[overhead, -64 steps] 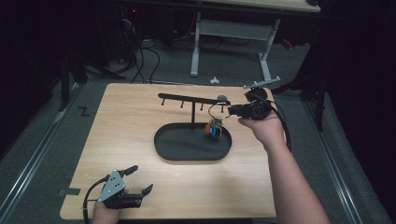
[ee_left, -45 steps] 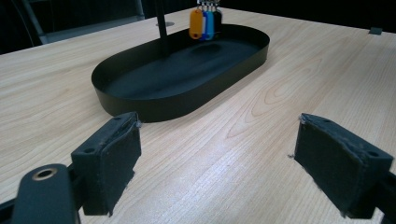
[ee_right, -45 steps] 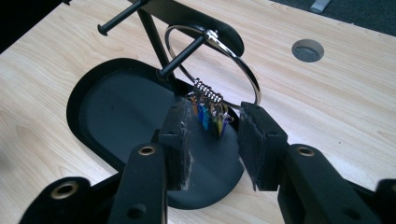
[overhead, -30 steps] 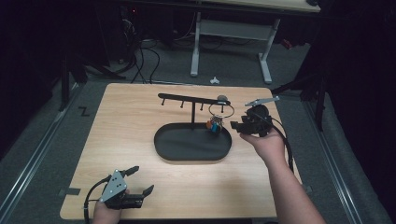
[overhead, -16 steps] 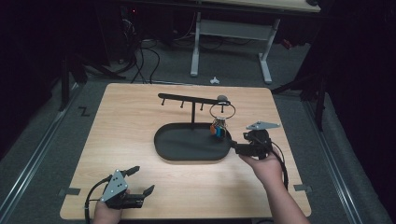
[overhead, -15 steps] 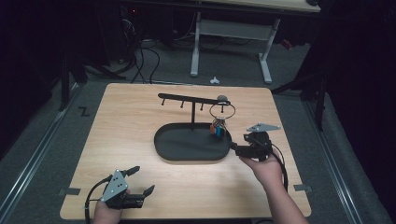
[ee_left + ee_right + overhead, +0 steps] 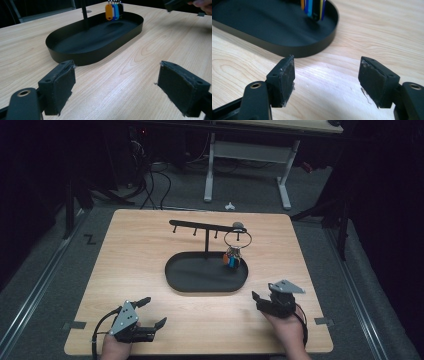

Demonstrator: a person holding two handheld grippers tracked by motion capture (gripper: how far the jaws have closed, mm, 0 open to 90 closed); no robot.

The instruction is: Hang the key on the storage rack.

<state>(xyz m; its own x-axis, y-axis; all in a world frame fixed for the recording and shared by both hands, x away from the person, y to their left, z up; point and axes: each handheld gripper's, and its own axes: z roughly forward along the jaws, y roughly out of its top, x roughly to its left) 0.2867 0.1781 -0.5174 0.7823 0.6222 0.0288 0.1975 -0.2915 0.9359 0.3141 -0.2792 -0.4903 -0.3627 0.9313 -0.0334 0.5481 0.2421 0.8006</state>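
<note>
Key ring [image 7: 237, 238] with coloured tags [image 7: 231, 260]: we found it hanging from the right-hand peg of the black stand [image 7: 207, 227], tags dangling just over the right end of the oval tray [image 7: 190, 285]. Hanging step, by our judgement, done; next move would call only for both hands to rest clear of the tray. Right tool [image 7: 264, 301]: near the tray's right end on the bench [image 7: 140, 245], jaws wide and empty, bare wood between the pads [image 7: 284, 77]; they had just been opening. Left tool [image 7: 148, 312]: near the tray's left front, jaws wide, nothing held. Against the earlier frames, the right hand had come away from the stand's peg down to the bench; the left tool was unmoved.
</note>
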